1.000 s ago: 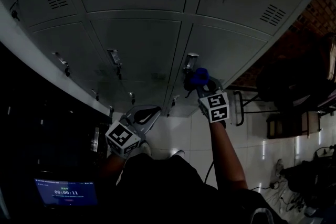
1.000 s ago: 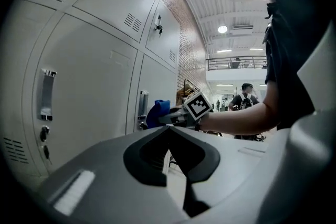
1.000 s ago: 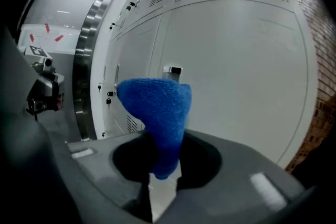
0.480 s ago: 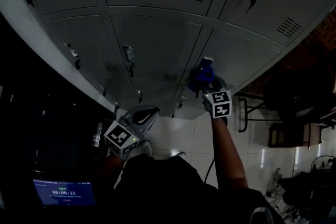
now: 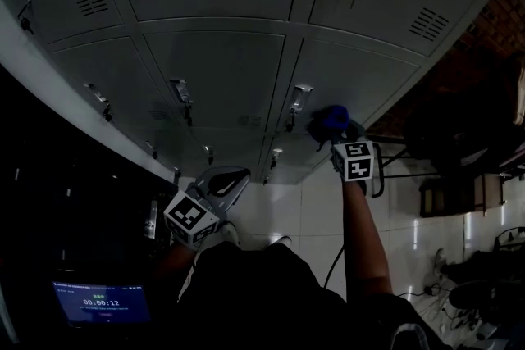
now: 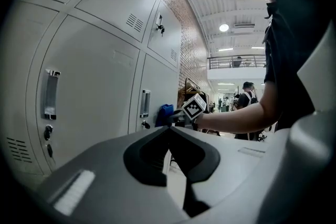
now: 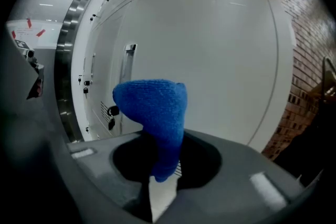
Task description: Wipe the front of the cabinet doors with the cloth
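The cloth (image 5: 330, 120), clamped in the right gripper (image 5: 336, 134), has been swept rightward from the handle (image 5: 299, 97) across the lower door (image 5: 365, 78), so wiping is judged under way, while the left gripper (image 5: 223, 183) is held back, jaws together and empty.

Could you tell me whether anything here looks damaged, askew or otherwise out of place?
Nothing stands out. The grey metal cabinet doors look shut and flush, with no visible dents, and the blue knitted cloth sits clamped in the right gripper.
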